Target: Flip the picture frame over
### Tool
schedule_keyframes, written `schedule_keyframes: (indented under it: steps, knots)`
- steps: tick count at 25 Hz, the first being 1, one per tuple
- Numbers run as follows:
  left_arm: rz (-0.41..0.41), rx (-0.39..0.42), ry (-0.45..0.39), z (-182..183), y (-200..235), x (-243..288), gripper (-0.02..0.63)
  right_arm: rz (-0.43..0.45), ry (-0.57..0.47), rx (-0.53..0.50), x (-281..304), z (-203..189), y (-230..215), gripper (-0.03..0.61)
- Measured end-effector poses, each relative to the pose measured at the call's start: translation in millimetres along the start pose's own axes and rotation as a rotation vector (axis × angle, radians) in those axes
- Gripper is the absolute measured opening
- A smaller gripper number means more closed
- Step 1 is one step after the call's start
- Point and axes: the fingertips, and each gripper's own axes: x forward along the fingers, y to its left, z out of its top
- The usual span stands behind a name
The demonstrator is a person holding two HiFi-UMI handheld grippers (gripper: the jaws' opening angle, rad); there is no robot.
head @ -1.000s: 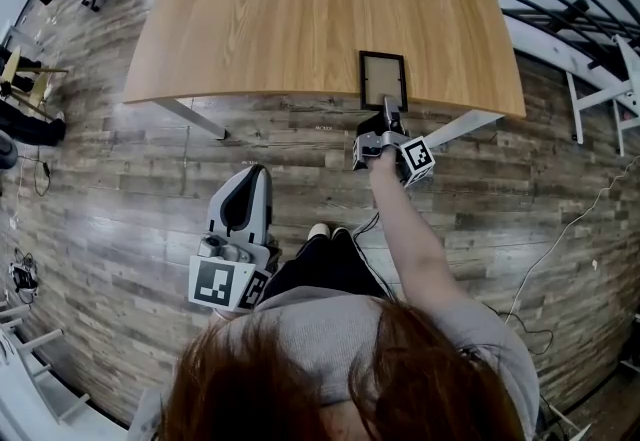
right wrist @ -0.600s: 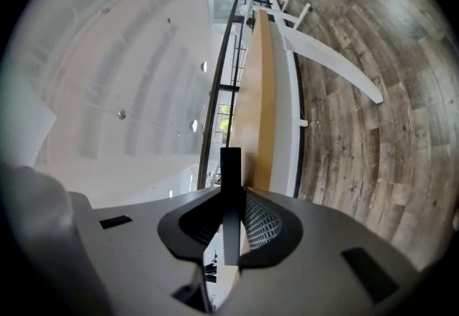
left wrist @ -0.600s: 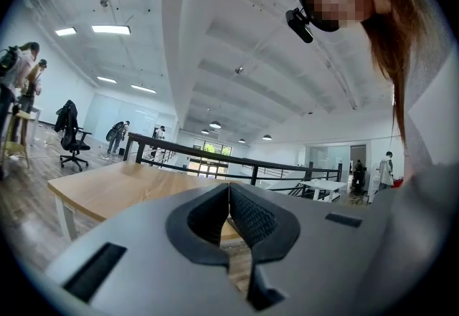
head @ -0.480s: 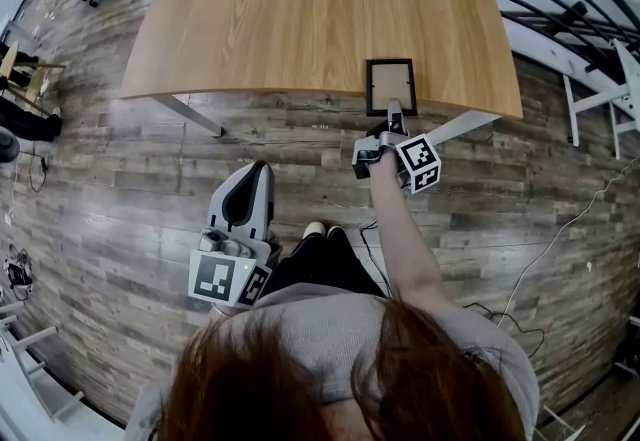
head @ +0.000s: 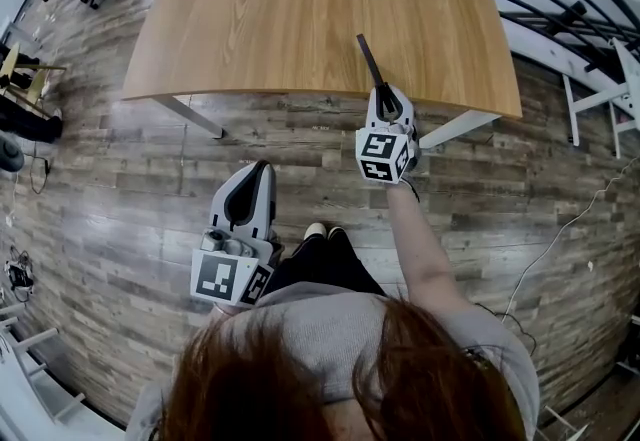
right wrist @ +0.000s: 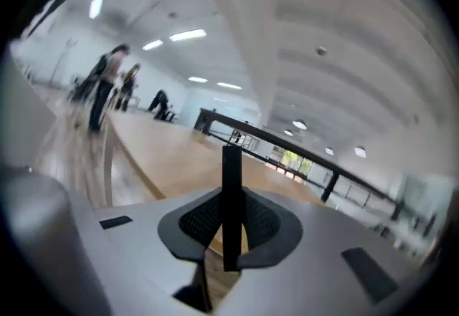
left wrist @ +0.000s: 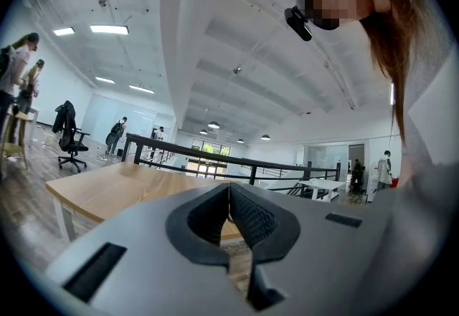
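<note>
Black against oak: grips the picture frame [head: 368, 59] edge-on in the clenched right gripper [head: 384, 101], raised over the table's [head: 300, 9] near edge, centre right. Seemingly mid-flip. Calls next for rolling onward, then lowering flat. Holds left gripper [head: 256, 177] closed, empty, lower left.

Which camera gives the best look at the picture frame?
The right gripper view: the picture frame stands close, edge-on, clamped between the jaws. The head view shows only a thin dark sliver over the table. The left gripper view misses it.

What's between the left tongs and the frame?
Only bare floor and the table's near edge, in the head view; the right tongs hold the frame.
</note>
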Motion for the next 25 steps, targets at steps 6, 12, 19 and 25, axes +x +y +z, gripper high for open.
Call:
schedule_keyframes:
  steps: [6, 12, 19, 25]
  knots:
    - [0.009, -0.001, 0.000, 2, 5, -2, 0.009, 0.029, 0.032, -0.708, 11, 0, 52, 0.078]
    - [0.021, -0.005, 0.009, 0, 14, -5, 0.008, 0.062, 0.114, -0.928, 25, -18, 70, 0.078]
    - [0.040, -0.006, 0.016, -3, 22, -17, 0.008, 0.113, 0.170, -1.065, 30, -39, 89, 0.080]
    - [0.027, -0.012, 0.026, -5, 27, -18, 0.008, 0.123, 0.221, -1.044, 39, -46, 96, 0.080]
